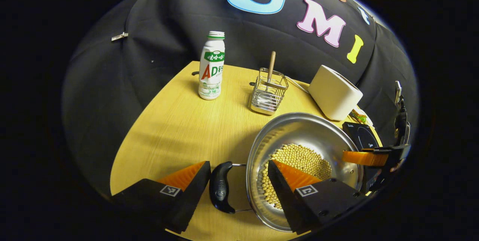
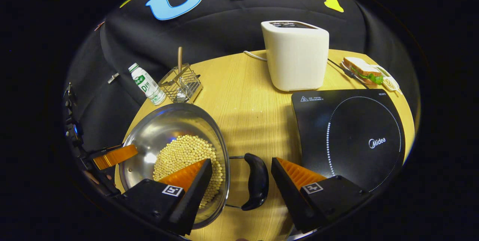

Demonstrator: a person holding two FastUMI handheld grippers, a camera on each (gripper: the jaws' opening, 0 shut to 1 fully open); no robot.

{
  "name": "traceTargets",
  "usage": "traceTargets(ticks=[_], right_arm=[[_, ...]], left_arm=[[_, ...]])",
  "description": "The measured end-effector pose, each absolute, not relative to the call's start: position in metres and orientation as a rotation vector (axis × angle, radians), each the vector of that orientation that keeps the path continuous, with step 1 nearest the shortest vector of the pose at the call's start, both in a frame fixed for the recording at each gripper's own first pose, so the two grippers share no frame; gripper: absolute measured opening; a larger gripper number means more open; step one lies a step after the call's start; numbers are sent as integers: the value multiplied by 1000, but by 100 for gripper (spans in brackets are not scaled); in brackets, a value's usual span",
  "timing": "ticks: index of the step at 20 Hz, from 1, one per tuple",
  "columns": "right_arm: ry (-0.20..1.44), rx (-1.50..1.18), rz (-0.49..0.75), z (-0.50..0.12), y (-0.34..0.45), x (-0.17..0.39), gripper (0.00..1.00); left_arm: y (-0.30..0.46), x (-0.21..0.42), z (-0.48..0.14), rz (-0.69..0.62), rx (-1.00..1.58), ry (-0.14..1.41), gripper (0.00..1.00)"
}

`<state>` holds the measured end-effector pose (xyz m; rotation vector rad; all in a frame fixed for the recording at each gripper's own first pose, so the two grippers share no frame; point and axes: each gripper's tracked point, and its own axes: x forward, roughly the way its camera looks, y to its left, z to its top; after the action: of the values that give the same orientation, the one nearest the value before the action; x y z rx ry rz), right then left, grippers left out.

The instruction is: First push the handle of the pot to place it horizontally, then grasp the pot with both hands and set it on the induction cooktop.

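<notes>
Hand-held grippers, left (image 1: 237, 175) and right (image 2: 241, 170), gape wide astride pot (image 2: 176, 136) handles (image 2: 256, 181); closing together should keep the lift level.

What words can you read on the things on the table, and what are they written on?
"Midea": printed in pale letters on the induction cooktop, inside its dotted ring.
Small print and a warning triangle along the cooktop's far edge: too small to read.
Writing on the bottle: big red and green characters on its wrapper, too curved and blurred to read for sure.
</notes>
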<state>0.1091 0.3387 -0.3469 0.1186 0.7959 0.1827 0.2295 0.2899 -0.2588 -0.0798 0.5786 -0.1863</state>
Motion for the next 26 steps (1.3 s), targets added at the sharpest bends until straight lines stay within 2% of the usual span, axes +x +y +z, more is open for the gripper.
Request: traceTargets(ticks=[4, 5, 8, 9, 10, 12, 22, 23, 25, 26], right_arm=[[797, 101, 191, -358, 348, 111, 98], [800, 96, 189, -362, 350, 112, 98], [795, 70, 172, -366, 343, 114, 90], [790, 70, 166, -366, 341, 114, 78], [794, 74, 166, -368, 341, 114, 79], [815, 81, 171, -374, 343, 111, 75], [805, 76, 155, -377, 338, 109, 68], [809, 91, 150, -377, 340, 111, 68], [816, 101, 152, -373, 338, 109, 61], [821, 102, 157, -378, 341, 109, 63]], left_arm=[[292, 237, -272, -165, -99, 598, 93], [291, 239, -274, -164, -117, 601, 90], [287, 236, -283, -169, -130, 618, 84], [291, 238, -285, -164, -117, 615, 81], [294, 238, -286, -157, -108, 614, 77], [295, 238, -286, -160, -121, 616, 67], [293, 235, -298, -160, -182, 646, 66], [294, 235, -298, -159, -184, 644, 64], [294, 233, -298, -152, -195, 645, 63], [296, 232, -297, -147, -198, 641, 61]])
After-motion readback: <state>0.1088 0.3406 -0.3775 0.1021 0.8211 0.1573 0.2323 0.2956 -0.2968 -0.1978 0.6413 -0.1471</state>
